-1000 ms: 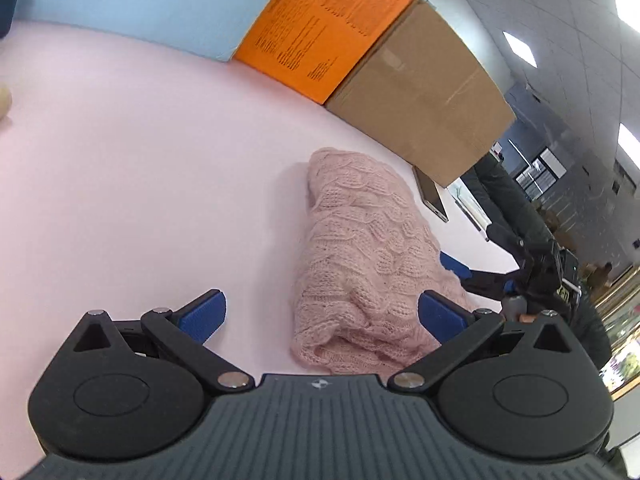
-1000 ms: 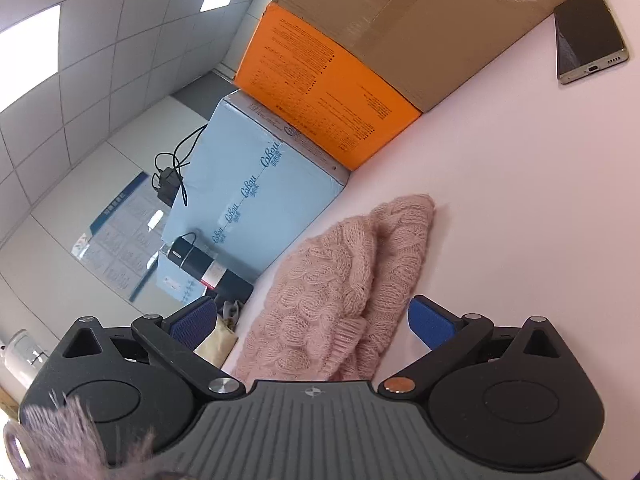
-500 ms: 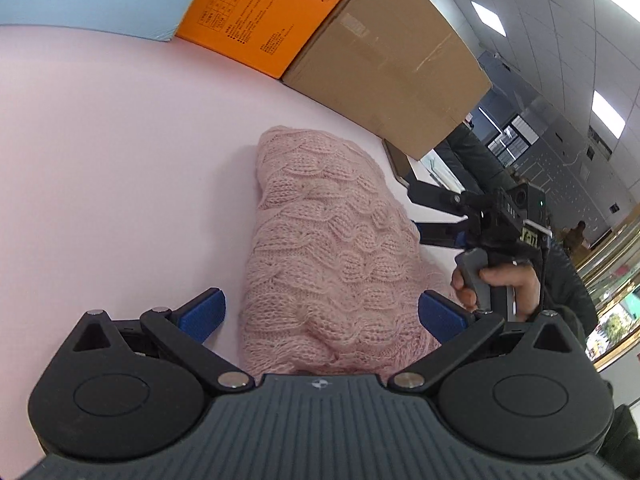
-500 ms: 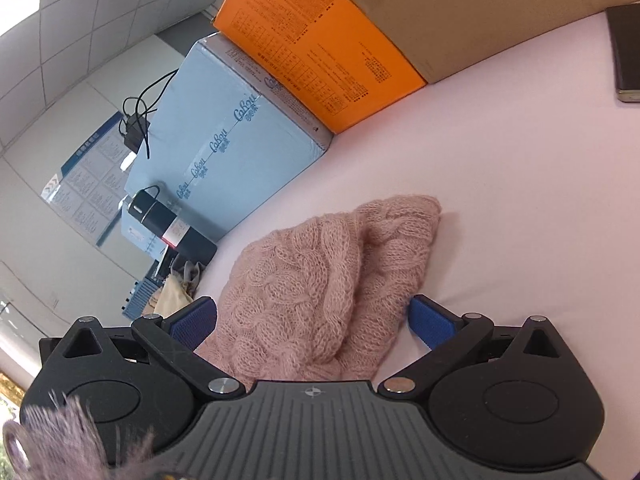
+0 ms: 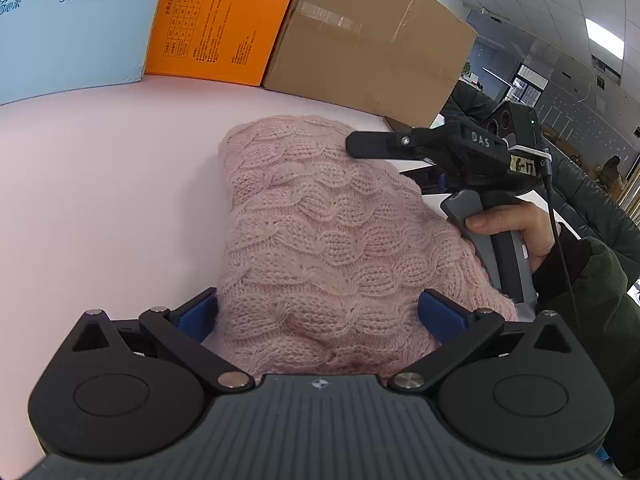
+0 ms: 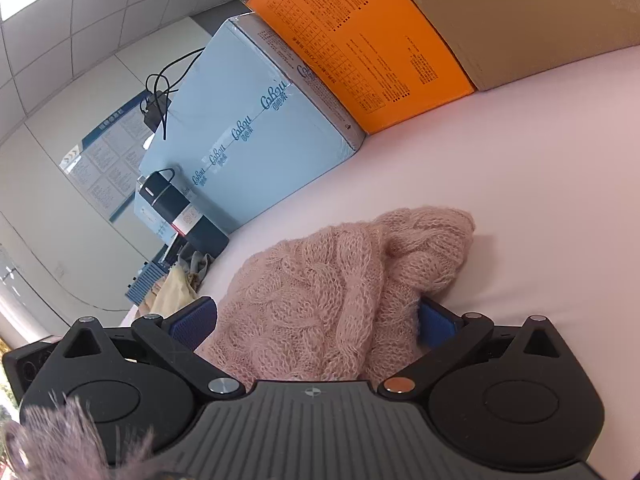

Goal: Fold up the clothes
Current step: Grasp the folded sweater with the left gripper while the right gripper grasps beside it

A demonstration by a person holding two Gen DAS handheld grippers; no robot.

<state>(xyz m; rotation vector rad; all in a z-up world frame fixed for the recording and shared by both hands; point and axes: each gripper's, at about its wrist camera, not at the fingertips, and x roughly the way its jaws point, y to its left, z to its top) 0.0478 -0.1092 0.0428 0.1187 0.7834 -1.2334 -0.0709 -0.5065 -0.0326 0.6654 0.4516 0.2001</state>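
Lying on the pink table (image 5: 100,184), the folded pink knit sweater (image 5: 320,240) sits in front of the blue box (image 5: 68,28), orange box (image 5: 224,20) and brown carton (image 5: 372,44). Left gripper (image 5: 319,312) spread wide, sweater bulging between its blue pads. Right gripper (image 6: 316,320) likewise spread around the opposite end (right hand (image 5: 516,232) on its handle)

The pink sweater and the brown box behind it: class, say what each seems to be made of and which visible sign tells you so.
The pink sweater: apparently a soft, fuzzy wool or acrylic knit, matte; raised cable stitches and a fine halo of loose fibres show. The exact fibre cannot be told. The brown box: plain cardboard, matte, with clear glossy tape strips and slight creases on its face.
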